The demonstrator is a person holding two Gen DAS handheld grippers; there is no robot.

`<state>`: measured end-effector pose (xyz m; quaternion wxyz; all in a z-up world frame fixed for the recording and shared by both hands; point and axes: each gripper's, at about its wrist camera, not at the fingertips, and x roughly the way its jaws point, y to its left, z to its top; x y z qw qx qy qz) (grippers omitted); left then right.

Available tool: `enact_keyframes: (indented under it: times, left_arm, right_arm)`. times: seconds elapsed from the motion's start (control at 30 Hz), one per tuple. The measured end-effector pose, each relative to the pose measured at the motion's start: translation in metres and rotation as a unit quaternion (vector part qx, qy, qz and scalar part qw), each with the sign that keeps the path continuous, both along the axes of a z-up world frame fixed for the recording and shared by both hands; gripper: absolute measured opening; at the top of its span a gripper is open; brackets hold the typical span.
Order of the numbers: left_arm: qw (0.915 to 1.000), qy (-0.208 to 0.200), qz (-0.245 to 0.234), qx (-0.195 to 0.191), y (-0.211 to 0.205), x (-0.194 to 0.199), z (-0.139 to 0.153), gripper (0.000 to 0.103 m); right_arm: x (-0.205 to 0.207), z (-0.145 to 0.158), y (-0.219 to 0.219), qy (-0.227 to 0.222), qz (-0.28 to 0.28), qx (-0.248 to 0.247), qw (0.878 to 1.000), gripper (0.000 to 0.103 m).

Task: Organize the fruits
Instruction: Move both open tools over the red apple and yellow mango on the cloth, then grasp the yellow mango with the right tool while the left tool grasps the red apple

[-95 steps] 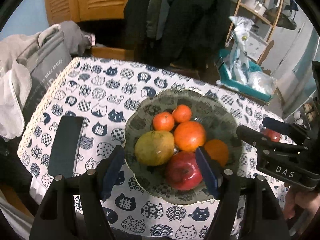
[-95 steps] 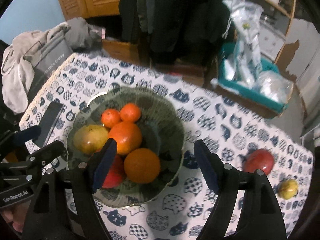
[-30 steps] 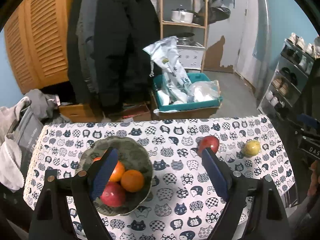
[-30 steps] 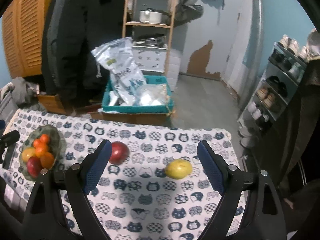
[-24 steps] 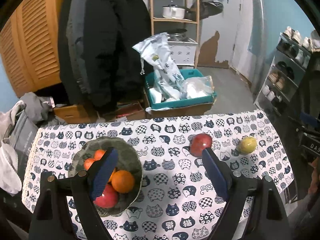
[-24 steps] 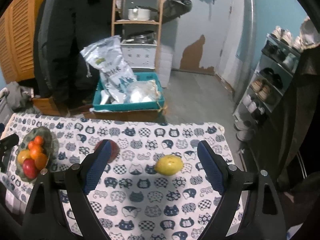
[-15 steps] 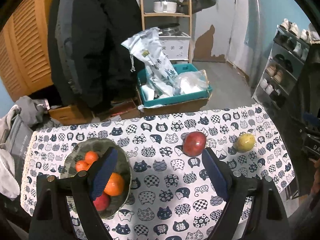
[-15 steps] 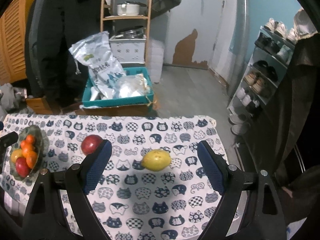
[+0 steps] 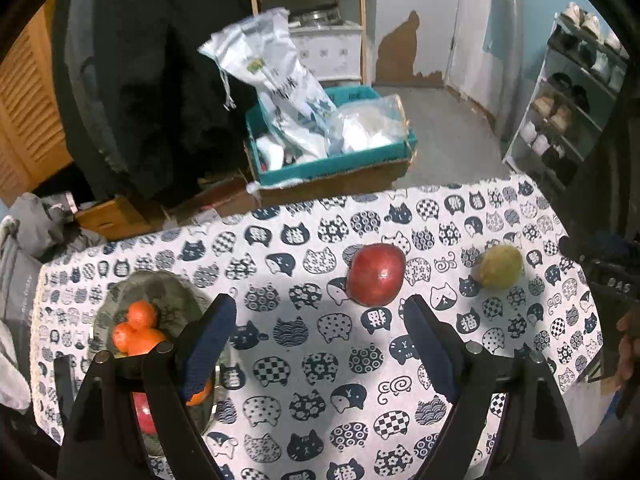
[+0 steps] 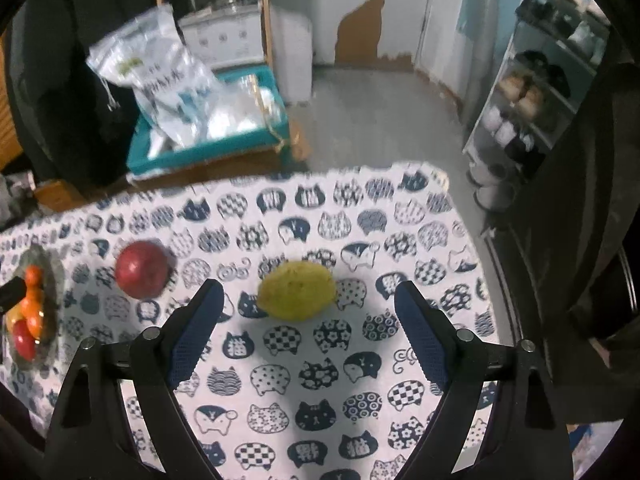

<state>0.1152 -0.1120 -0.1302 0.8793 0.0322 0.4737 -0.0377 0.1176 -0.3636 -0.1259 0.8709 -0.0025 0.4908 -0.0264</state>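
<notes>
Fruit in two places on cat-print tablecloth point(image 9: 320, 360): red apple point(image 9: 375, 274) and yellow-green pear point(image 9: 500, 266) loose on the cloth, side by side and apart, not touching; small oranges point(image 9: 136, 330) and a red fruit point(image 10: 22, 342) heaped in patterned glass bowl point(image 9: 168, 304) toward the left end.

Left gripper point(image 9: 320, 344) above the table, fingers spread wide, nothing between the blue pads point(image 9: 206, 346). Red apple just beyond and slightly left of the right fingertip, outside the gap. Bowl partly hidden behind the left finger. Pear well off to the right of both fingers.

Right gripper point(image 10: 306, 332) likewise spread wide and empty. Pear point(image 10: 296, 290) ahead of the fingertips, lined up with the gap between them, nearer the left pad's side of centre, not touched by either. Red apple point(image 10: 142, 274) left of the left finger; bowl point(image 10: 48, 280) at the far left edge.

Teal crate point(image 9: 332, 160) with plastic bags on the floor past the table.
</notes>
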Motion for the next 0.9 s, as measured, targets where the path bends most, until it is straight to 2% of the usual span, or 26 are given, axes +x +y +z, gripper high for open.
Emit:
enact_keyframes:
  times: [0.4, 0.47, 0.63, 0.8, 0.9]
  left_arm:
    - [0.9983, 0.057, -0.004, -0.011, -0.018, 0.046, -0.06, 0.087]
    - [0.9983, 0.057, -0.005, -0.013, -0.021, 0.052, -0.068, 0.087]
    - [0.9978, 0.06, -0.008, -0.028, -0.024, 0.063, -0.081, 0.087]
    - [0.9968, 0.074, -0.008, -0.032, -0.027, 0.076, -0.094, 0.087]
    - [0.9955, 0.082, -0.012, -0.046, -0.03, 0.081, -0.101, 0.088]
  right_arm:
    - [0.041, -0.074, -0.003, 0.086, -0.005, 0.04, 0.995, 0.086]
    - [0.046, -0.086, -0.004, 0.1, -0.007, 0.041, 0.994, 0.086]
    - [0.053, -0.107, -0.001, 0.119, -0.007, 0.046, 0.992, 0.086]
    - [0.058, -0.116, 0.002, 0.117, -0.007, 0.015, 0.993, 0.086]
    - [0.061, -0.122, -0.001, 0.125, -0.008, 0.024, 0.992, 0.086]
